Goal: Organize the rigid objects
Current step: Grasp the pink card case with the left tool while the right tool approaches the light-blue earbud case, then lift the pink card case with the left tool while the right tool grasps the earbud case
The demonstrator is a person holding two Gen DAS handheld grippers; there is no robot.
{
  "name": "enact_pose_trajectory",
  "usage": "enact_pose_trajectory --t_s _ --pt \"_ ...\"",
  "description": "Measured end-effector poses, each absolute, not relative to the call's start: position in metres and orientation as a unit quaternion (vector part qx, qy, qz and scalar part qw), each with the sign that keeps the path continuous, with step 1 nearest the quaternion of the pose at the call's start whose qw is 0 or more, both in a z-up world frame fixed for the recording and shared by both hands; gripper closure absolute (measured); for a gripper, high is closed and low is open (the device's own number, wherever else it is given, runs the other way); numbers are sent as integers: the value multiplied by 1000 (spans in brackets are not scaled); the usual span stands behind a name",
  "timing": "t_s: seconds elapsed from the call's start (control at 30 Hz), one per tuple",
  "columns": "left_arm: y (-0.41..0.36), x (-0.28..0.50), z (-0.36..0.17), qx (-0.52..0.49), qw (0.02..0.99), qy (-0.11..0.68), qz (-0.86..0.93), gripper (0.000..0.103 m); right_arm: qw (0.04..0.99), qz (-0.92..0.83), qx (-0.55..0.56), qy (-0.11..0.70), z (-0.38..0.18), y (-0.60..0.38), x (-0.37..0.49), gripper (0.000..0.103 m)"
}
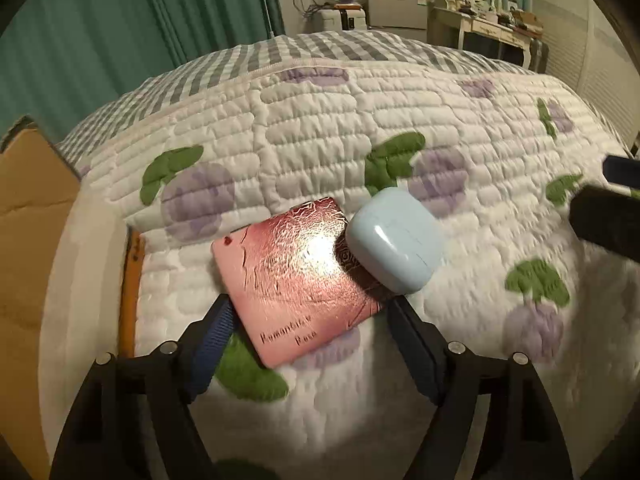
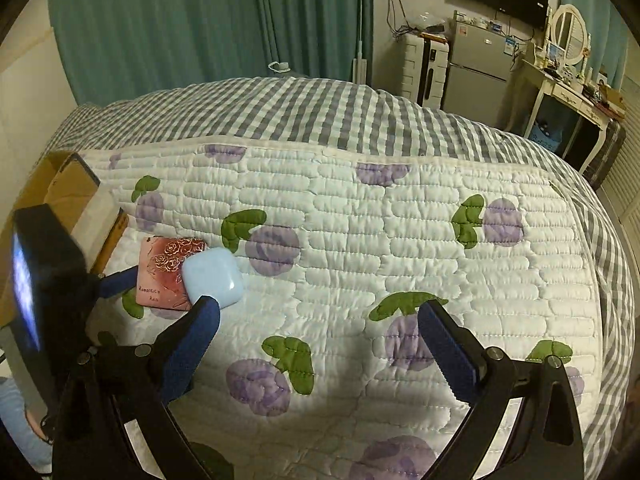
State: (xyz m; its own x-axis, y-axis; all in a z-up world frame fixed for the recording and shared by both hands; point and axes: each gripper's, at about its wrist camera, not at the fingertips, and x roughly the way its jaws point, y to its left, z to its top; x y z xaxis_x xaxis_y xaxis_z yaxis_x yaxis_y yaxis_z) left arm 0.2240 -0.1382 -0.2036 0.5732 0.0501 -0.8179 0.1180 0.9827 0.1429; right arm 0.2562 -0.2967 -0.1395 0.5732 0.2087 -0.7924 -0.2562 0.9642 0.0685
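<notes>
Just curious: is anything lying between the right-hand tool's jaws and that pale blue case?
No. In the right wrist view, only bare flowered quilt lies between the open right gripper and the pale blue case.

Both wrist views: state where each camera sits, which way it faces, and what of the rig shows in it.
Left wrist: on the left gripper, angled down at the pink case and blue case on the quilt; its open fingers straddle the pink case.
Right wrist: on the right gripper, angled down at bare quilt, fingers open; the left gripper shows at the left.
Shared: both cases, quilt, cardboard box, curtain, fridge.
</notes>
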Motion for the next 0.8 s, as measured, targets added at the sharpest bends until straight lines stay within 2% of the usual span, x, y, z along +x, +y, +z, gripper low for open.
enact_pose_trajectory --t_s 0.5,0.67,0.8 --pt "-136 248 -207 81 887 453 -23 20 881 118 -36 456 -146 -293 261 3" --pt "-135 238 -202 87 893 441 -33 24 882 119 -36 455 -147 -293 260 3" --pt "-124 215 -193 54 897 437 -24 26 880 127 -36 456 -148 -292 260 3"
